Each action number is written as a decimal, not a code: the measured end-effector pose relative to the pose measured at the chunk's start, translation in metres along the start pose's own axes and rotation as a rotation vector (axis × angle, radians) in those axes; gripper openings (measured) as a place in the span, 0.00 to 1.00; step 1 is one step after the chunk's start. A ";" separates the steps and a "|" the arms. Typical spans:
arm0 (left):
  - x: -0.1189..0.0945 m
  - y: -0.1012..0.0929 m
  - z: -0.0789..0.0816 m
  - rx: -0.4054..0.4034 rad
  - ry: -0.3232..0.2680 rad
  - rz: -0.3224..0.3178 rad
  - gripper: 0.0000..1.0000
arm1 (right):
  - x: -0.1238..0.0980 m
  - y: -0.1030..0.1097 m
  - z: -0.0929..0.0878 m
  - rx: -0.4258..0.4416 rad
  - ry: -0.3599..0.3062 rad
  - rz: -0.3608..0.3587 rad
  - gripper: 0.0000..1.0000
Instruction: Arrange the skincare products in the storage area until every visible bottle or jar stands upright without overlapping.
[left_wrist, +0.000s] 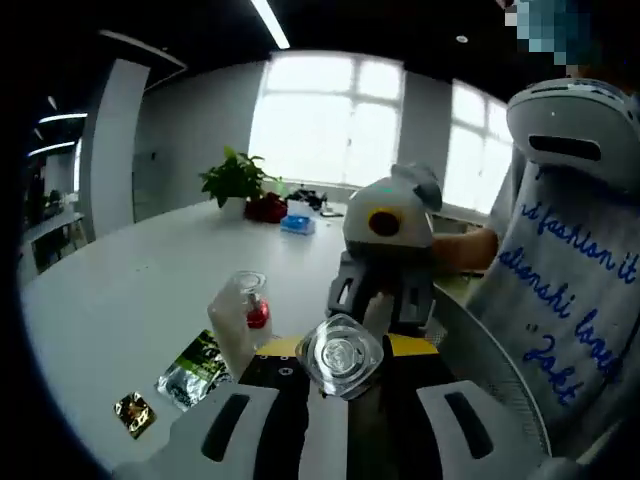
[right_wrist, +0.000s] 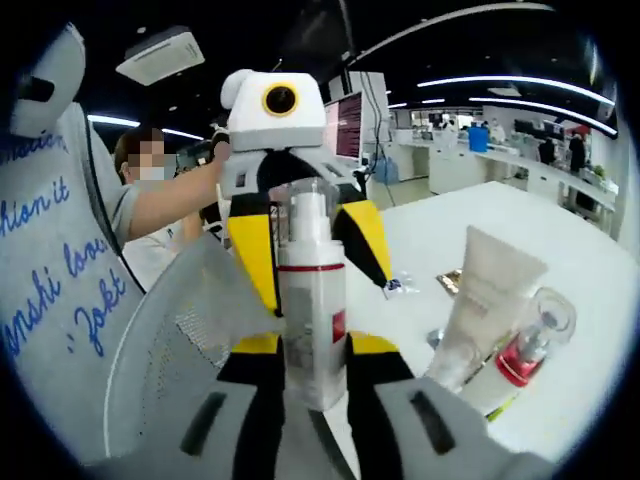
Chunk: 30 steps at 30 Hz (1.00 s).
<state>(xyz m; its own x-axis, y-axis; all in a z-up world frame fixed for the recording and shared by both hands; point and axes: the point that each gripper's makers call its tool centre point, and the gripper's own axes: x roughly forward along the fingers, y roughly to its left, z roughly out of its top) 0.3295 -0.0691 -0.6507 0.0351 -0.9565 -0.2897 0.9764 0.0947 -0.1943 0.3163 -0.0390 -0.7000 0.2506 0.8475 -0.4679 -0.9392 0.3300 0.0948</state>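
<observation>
Item: pump bottle (right_wrist: 312, 310), white with red band and clear cap, stood upright between the yellow-and-black jaws of the right gripper (right_wrist: 312, 400) in the right gripper view; jaws apparently closed on its lower body, though actual contact could not be confirmed. Same bottle seen from above in the left gripper view as a clear faceted cap (left_wrist: 341, 356), at 12 o'clock of the left gripper (left_wrist: 340, 420), whose jaws stood apart with the bottle not clearly touched.

Item: white tube (right_wrist: 482, 300), leaned at 2 o'clock of the bottle, on the white table (right_wrist: 560, 250).

Item: small clear bottle with red base (right_wrist: 530, 345), just beside the tube; also seen in the left gripper view (left_wrist: 248, 305).

Item: foil sachets (left_wrist: 190, 370), flat on table near 9 o'clock.

Handling, judged: pump bottle rigid, smooth plastic, likely slippery and top-heavy under the cap; best gripped mid-body, below the red band. Small clear bottle possibly glass, fragile. Tube soft, prone to toppling.
</observation>
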 end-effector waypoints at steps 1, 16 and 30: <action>-0.001 0.004 -0.002 -0.045 -0.004 0.028 0.25 | 0.000 -0.003 -0.001 -0.008 0.005 -0.033 0.22; -0.009 0.038 -0.002 -0.428 -0.174 0.369 0.23 | 0.002 -0.019 0.003 -0.083 0.041 -0.254 0.22; -0.012 0.038 -0.017 -0.603 -0.304 0.589 0.25 | 0.003 -0.032 0.006 -0.154 0.075 -0.396 0.23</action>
<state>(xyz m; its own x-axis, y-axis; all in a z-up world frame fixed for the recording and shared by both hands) 0.3627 -0.0492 -0.6709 0.6336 -0.7309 -0.2535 0.5075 0.6400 -0.5769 0.3483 -0.0447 -0.6994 0.5863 0.6335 -0.5050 -0.7996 0.5528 -0.2349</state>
